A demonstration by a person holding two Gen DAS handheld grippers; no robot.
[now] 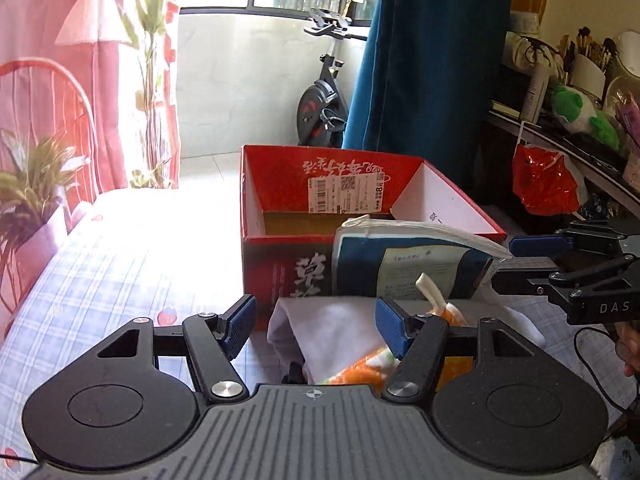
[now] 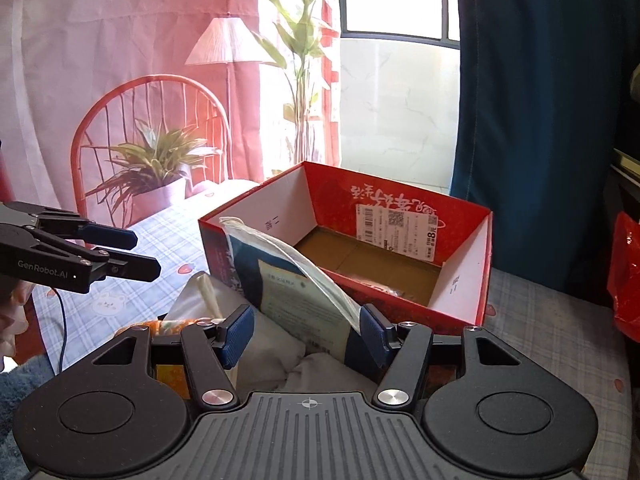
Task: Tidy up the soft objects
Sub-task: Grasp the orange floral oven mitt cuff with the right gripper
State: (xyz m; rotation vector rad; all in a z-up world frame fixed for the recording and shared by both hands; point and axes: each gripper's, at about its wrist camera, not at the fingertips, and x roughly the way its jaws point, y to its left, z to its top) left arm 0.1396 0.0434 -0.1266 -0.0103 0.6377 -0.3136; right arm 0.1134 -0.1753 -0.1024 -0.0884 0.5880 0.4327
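Left wrist view shows a blue checked tablecloth [image 1: 120, 264] under sunlit pink curtains [image 1: 36, 32], with a red cardboard box [image 1: 280, 256] standing open. A white cloth and orange soft toy [image 1: 360, 364] lie before it; the left gripper [image 1: 316, 326] and right gripper [image 2: 307, 332] both gape, holding nothing

A home bedroom is showing here: an exercise bike [image 1: 320, 100] is standing by curtains [image 1: 424, 60] (shelf [image 1: 560, 136] cluttered).
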